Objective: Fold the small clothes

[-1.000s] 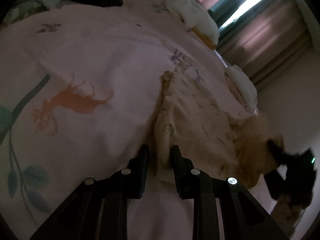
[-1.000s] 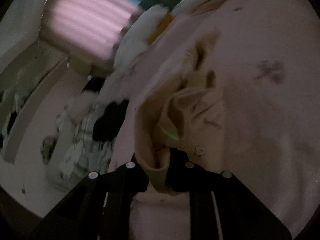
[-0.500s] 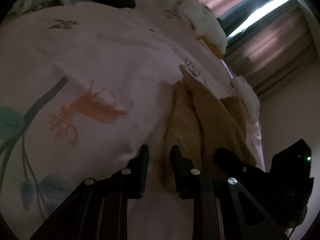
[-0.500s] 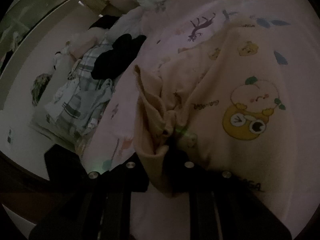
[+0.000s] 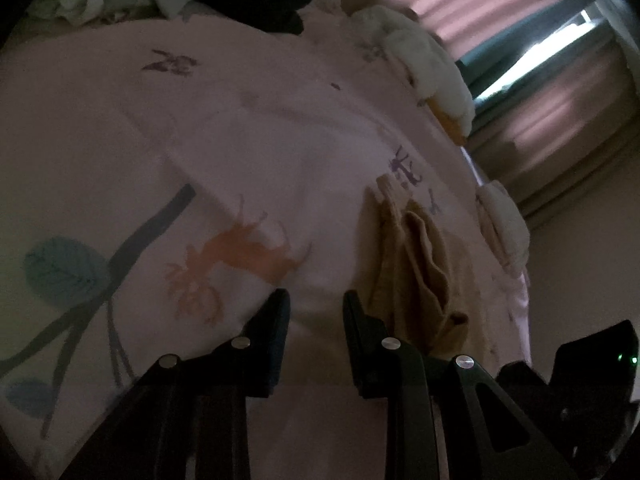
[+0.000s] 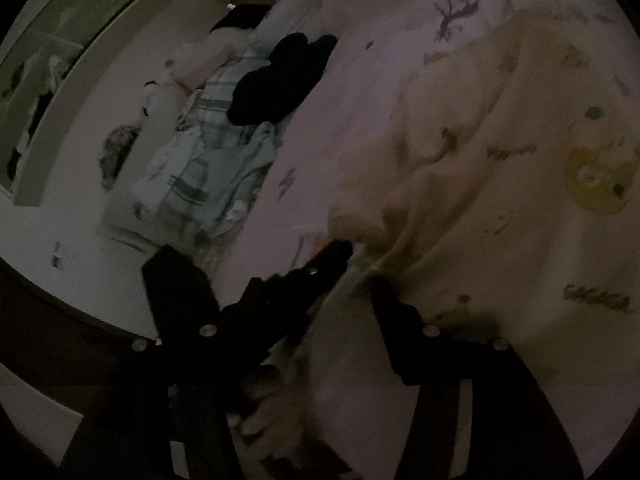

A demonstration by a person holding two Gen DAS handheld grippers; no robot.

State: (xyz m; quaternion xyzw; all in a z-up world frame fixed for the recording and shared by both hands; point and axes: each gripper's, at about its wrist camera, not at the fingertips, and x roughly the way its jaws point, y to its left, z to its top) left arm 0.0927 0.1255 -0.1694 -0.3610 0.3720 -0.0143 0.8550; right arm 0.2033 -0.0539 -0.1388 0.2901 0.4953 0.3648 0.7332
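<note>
A small yellow-beige garment [image 5: 416,264] with cartoon prints lies folded over on the pink printed bedspread [image 5: 248,152]. In the right wrist view the garment [image 6: 500,184] spreads across the right half. My left gripper [image 5: 316,300] is open and empty, just left of the garment's edge, over the bedspread. My right gripper [image 6: 360,268] is open, its jaws spread at the garment's near edge, cloth lying between them. The right gripper also shows at the lower right of the left wrist view [image 5: 580,376].
A pile of plaid and black clothes [image 6: 248,128] lies at the bed's far side. White folded clothes [image 5: 436,76] sit near the curtained window [image 5: 532,80]. Another white pile [image 5: 504,224] is at the bed's right edge.
Both grippers have let go of the garment and opened. The garment was swung over and now lies folded on the bed. The left gripper has shifted left off the cloth.
</note>
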